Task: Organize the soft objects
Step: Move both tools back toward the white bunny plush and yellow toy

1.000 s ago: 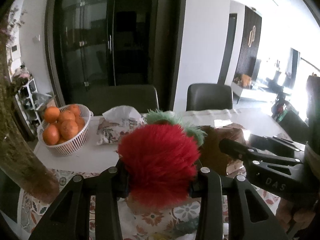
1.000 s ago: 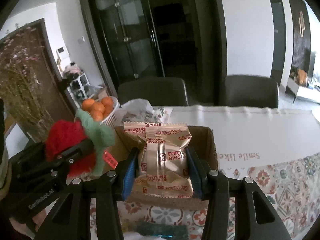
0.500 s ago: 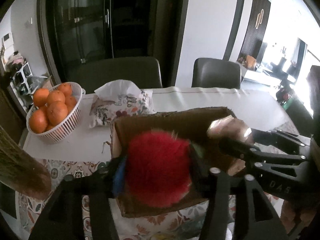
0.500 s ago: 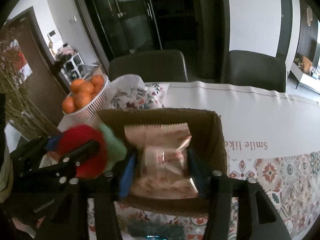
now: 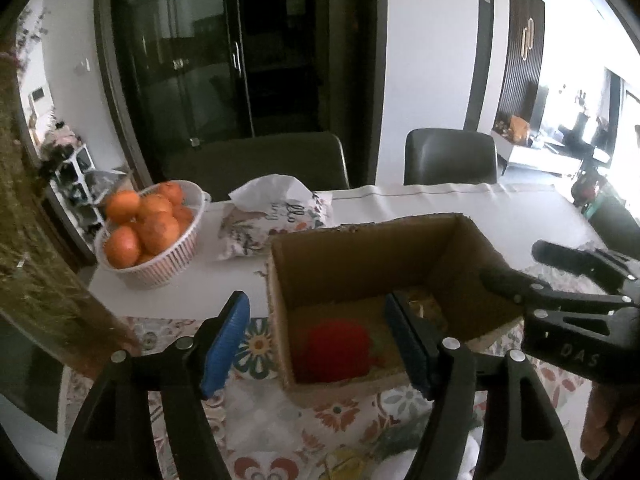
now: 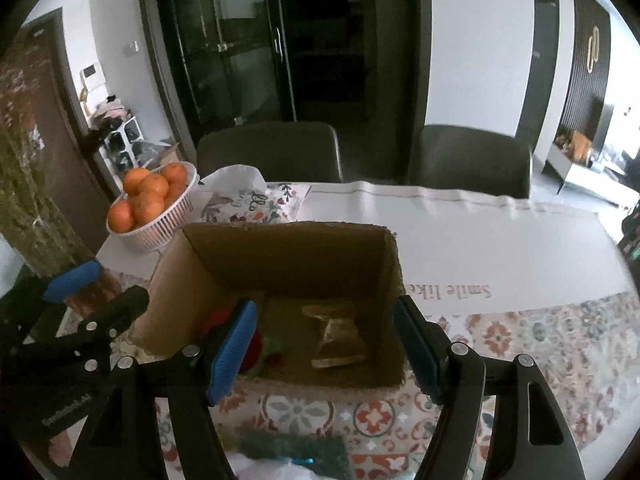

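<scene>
Two grippers hover over one cardboard box (image 6: 280, 264) near the table's front edge. One basket of oranges (image 5: 148, 236) sits at the far left corner. Left gripper (image 5: 320, 340) and right gripper (image 6: 326, 348) spread wider, both empty. Inside the box lie one red plush toy (image 5: 336, 346) and one biscuit packet (image 6: 336, 340).

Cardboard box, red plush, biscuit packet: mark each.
cardboard box (image 6: 288, 256), right wrist view, inner back wall.
red plush (image 5: 334, 346), left wrist view, middle of its fur.
biscuit packet (image 6: 336, 338), right wrist view, wrapper centre.
</scene>
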`<state>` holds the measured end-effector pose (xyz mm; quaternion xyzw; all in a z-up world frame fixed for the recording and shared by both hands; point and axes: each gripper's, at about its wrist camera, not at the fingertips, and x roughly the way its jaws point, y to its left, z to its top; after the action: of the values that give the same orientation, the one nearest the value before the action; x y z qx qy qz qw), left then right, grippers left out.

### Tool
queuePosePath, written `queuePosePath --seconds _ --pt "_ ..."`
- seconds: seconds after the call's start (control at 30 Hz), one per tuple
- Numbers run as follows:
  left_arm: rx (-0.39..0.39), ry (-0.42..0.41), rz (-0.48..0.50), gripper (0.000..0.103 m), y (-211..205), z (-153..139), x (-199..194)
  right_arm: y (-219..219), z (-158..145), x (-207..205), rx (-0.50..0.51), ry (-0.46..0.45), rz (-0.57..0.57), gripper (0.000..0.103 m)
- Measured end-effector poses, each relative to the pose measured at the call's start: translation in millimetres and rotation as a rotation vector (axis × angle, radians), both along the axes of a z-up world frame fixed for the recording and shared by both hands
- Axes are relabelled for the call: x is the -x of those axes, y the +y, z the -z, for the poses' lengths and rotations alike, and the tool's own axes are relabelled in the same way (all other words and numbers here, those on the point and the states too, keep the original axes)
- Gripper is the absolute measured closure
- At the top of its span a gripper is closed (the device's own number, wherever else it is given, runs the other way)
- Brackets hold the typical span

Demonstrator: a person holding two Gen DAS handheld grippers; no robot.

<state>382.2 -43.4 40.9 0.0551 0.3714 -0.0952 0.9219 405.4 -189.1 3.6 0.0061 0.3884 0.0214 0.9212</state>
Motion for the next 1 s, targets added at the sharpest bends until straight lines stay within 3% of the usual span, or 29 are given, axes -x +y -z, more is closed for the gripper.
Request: queuePosePath --seconds 0.3,0.53,1.0 --pt "-0.014 -0.032 0.005 0.030 17 -16 51 16 -17 50 0.004 -0.027 -0.026 0.031" --pt "-0.041 -0.019 0.029 0.030 23 -12 84 26 -14 86 0.005 -0.011 -0.025 0.031" --pt "-0.064 0.102 0.090 0.030 34 21 117 35 18 124 0.004 0.112 0.010 0.031"
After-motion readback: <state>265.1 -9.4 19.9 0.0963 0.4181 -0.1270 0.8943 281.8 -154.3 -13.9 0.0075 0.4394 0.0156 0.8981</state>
